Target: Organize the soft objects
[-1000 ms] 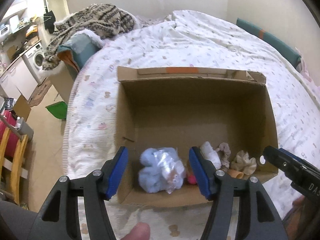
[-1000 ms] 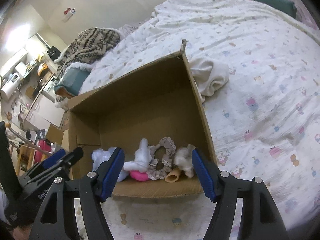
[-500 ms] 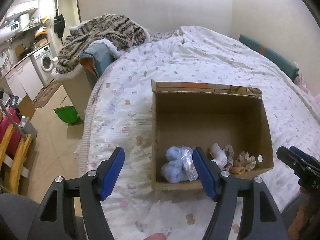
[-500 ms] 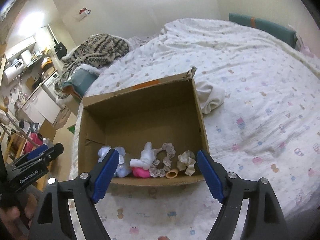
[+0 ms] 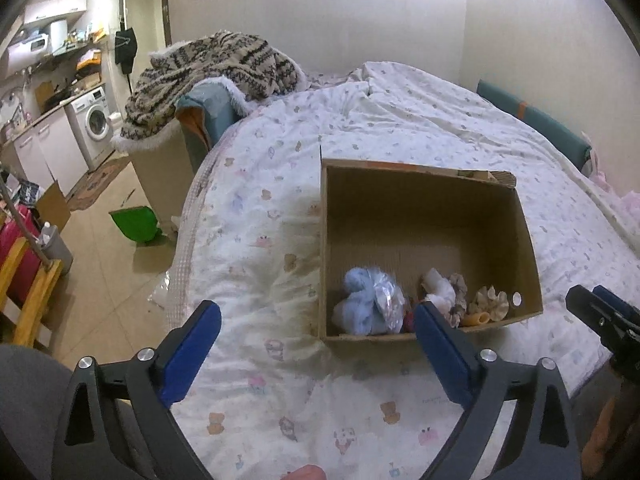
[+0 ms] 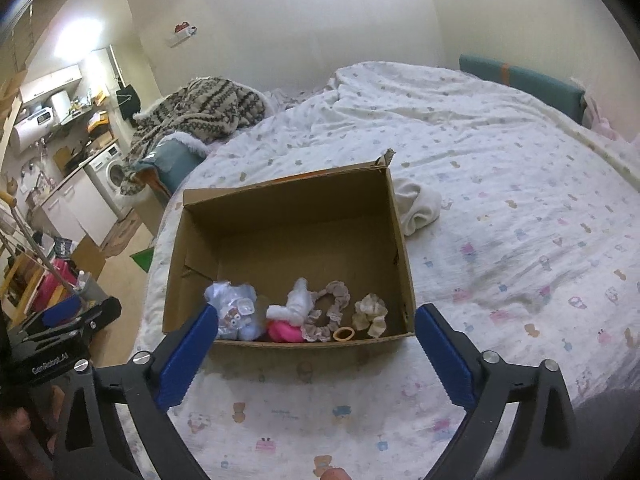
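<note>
An open cardboard box [image 5: 420,216] [image 6: 288,220] sits on the bed. Along its near wall lie a light blue plush in plastic wrap [image 5: 370,300] [image 6: 234,312], a pink soft item [image 6: 285,331], a white item [image 6: 298,304], a lace scrunchie [image 6: 330,312], a small orange ring [image 6: 344,334] and a cream scrunchie [image 5: 490,300] [image 6: 370,314]. My left gripper [image 5: 316,344] is open and empty, in front of the box's left corner. My right gripper [image 6: 316,344] is open and empty, in front of the box's near wall.
A white cloth [image 6: 416,204] lies on the bed just right of the box. A patterned blanket [image 5: 208,64] is heaped at the bed's far left end. The floor at left holds a green dustpan [image 5: 134,224], a chair [image 5: 28,280] and a washing machine [image 5: 94,124].
Both grippers have pulled back and up from the box, so the box looks smaller and farther. The left gripper's jaws have opened wider. The things in the box have not moved.
</note>
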Motion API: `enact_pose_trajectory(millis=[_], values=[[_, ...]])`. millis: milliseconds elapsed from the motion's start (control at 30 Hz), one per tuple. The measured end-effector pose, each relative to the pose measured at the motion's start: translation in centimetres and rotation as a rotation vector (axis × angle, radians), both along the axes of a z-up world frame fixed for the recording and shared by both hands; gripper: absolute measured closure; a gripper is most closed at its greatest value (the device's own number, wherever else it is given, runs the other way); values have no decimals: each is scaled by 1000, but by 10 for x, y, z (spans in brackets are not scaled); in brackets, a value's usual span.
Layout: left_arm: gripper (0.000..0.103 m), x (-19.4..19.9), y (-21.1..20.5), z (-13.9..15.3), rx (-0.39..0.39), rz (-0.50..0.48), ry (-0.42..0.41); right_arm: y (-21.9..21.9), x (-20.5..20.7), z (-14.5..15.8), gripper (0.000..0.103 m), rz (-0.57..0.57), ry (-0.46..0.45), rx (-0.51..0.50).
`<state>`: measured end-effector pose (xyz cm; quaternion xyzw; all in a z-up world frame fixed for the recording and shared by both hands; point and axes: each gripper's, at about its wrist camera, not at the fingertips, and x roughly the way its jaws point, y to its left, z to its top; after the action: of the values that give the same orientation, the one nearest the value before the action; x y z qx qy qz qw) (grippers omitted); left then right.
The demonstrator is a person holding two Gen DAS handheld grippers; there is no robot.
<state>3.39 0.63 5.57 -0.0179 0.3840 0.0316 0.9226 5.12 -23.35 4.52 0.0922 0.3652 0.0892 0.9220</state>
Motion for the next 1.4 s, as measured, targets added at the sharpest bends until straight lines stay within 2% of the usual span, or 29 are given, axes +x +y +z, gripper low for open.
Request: enact_pose_trajectory(millis=[233,367,667,1400], values=[[1,-3,2,-9,-5,0,-12,3,-7,-12,0,-5,-33,-8],[1,-1,4,-14,-48,-3,3,3,-1,-18,0,-42,-55,-40],[1,-1,-5,-18,13,-8,-15,9,1,-21,0,-17,-55,-64],[1,-2,-8,-19,8,-21,-14,9,5,-24,0,-24,-29,-71]])
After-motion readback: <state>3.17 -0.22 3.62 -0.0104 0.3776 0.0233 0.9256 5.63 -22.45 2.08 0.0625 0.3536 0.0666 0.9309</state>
